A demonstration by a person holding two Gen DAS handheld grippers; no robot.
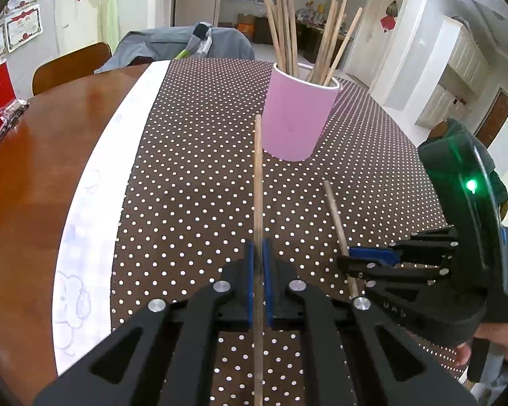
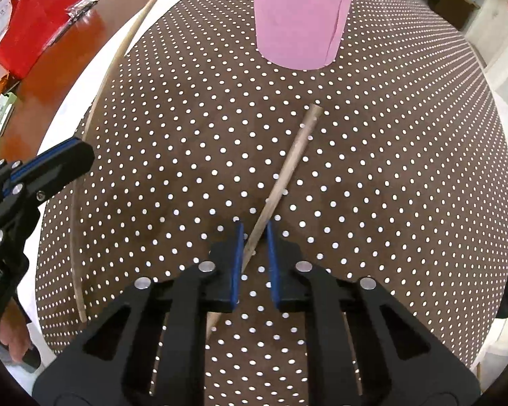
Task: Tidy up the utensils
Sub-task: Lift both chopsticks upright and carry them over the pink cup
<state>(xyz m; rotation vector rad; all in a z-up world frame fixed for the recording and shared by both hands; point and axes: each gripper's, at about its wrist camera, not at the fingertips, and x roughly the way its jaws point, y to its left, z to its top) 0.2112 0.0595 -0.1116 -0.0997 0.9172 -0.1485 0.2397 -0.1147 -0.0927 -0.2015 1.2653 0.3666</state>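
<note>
A pink cup (image 1: 299, 118) stands on the dotted brown cloth and holds several wooden chopsticks (image 1: 284, 30). My left gripper (image 1: 258, 253) is shut on one chopstick (image 1: 258, 182) that points toward the cup. My right gripper (image 2: 255, 237) straddles a second chopstick (image 2: 289, 160) lying on the cloth; its jaws stand slightly apart and the stick runs slantwise between them. In the left wrist view the right gripper (image 1: 350, 258) sits over that stick (image 1: 335, 213). In the right wrist view the pink cup (image 2: 301, 13) stands ahead and the left gripper's chopstick (image 2: 94, 101) curves at left.
The dotted brown cloth (image 1: 193, 182) lies on a white mat (image 1: 94, 182) on a round wooden table (image 1: 27, 176). A red bag (image 2: 34, 23) and small packets sit on the table's left side. A chair (image 1: 71, 64) stands behind the table.
</note>
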